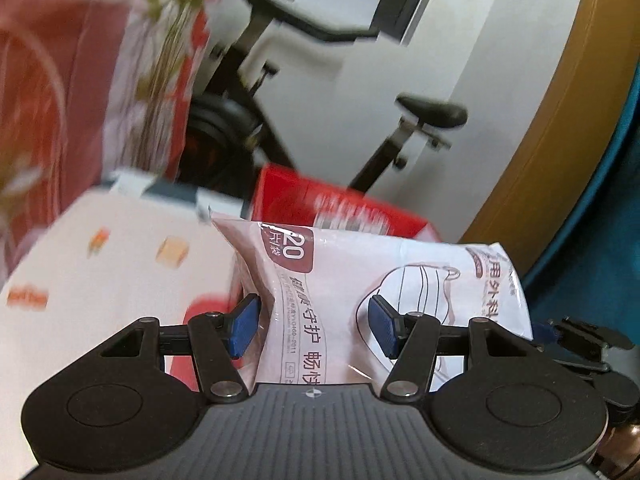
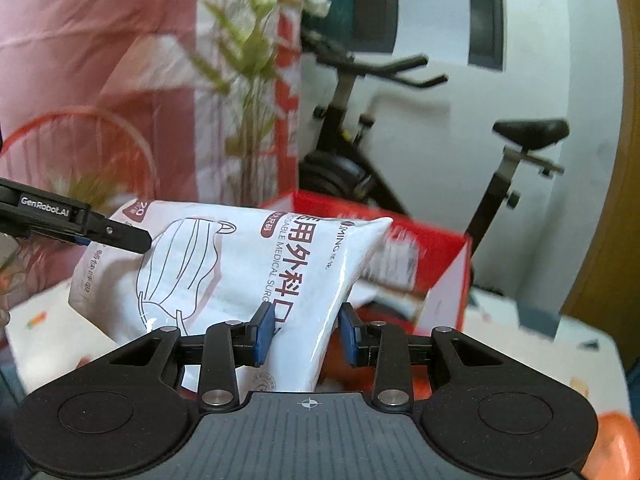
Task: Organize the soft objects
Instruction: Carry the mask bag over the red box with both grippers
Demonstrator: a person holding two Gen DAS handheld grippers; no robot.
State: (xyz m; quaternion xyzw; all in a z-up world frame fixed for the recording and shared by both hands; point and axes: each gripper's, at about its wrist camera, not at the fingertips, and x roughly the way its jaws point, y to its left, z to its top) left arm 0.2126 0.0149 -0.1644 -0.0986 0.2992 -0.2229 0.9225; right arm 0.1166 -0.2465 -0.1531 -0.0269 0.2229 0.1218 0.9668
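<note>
So the mask pack (image 2: 256, 264) sits between both grippers, the right gripper (image 2: 306, 334) at its 6 o'clock end and the left gripper (image 2: 116, 236) at its 9 o'clock edge. Behind the pack, around 1 o'clock, there's an open box (image 2: 440, 248) on the table (image 2: 560, 344). The exercise bike (image 2: 400, 152) is further back at 12 to 1, with a flower stem (image 2: 248, 80) at 11.

Right gripper (image 2: 306, 330) pinching mask packet (image 2: 256, 268), red box (image 2: 448, 264) behind, exercise bike (image 2: 360, 128)
</note>
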